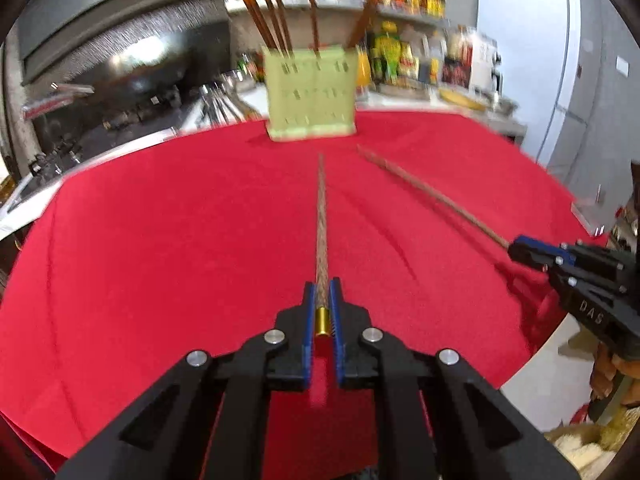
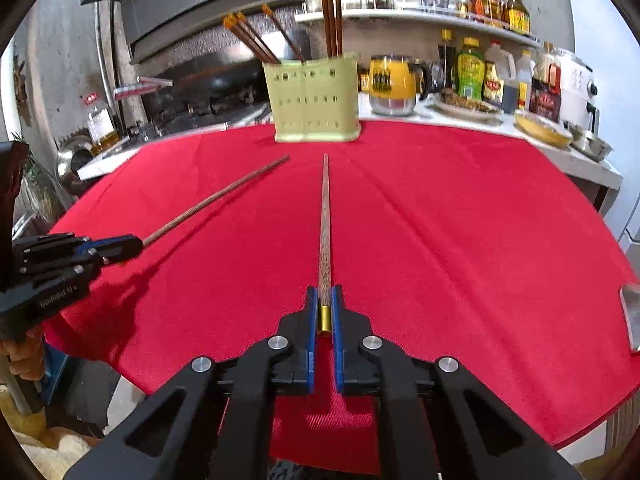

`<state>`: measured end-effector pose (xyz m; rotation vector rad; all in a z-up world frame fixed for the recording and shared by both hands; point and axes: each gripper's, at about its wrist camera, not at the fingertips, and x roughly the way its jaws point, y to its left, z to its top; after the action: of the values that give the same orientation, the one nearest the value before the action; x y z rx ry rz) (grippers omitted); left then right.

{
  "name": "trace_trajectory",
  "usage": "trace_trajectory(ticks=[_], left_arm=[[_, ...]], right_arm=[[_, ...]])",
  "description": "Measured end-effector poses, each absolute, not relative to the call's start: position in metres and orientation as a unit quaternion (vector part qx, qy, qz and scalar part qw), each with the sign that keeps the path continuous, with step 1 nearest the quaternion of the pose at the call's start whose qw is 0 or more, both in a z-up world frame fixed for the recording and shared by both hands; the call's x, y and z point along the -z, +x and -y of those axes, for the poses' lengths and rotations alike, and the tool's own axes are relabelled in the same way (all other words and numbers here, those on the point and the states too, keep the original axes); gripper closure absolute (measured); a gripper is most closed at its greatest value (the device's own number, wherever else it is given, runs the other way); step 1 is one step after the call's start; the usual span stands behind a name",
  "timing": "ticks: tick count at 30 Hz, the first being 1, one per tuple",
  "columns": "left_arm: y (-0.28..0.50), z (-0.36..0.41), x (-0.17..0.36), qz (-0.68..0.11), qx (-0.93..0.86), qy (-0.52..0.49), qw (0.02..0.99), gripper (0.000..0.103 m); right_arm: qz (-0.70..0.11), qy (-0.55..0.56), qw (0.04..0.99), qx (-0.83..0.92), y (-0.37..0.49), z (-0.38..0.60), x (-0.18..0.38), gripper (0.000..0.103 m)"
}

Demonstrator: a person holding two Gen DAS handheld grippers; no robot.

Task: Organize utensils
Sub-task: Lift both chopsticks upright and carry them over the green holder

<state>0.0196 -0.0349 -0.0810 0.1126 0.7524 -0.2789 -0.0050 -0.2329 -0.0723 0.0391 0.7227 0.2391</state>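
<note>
Red cloth covers the worktop. Behind it there's a shelf with jars and sauce bottles, a yellow glass pot, a green-labelled bottle, a white appliance and a dark wok at the stove.

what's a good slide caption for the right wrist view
Right gripper shut on a chopstick aimed at the green holder on the red cloth; left gripper holds another.

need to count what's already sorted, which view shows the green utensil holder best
The right wrist view: the green utensil holder is sharp there, with its slotted wall and the chopsticks standing in it easy to tell apart. The left wrist view shows the same holder whole but motion-blurred, its chopsticks smeared.
</note>
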Motion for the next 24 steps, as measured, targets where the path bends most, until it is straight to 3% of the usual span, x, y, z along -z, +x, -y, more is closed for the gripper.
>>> trace_trajectory(ticks=[14, 24], left_arm=[[0.012, 0.01, -0.042, -0.199, 0.125, 0.033, 0.972, 0.096], [0.015, 0.007, -0.064, -0.177, 0.13, 0.029, 0.975, 0.096]], right_arm=[[-0.22, 0.032, 0.966, -0.132, 0.003, 0.241, -0.051, 0.096], [-0.186, 0.013, 0.974, -0.131, 0.018, 0.236, -0.102, 0.096]])
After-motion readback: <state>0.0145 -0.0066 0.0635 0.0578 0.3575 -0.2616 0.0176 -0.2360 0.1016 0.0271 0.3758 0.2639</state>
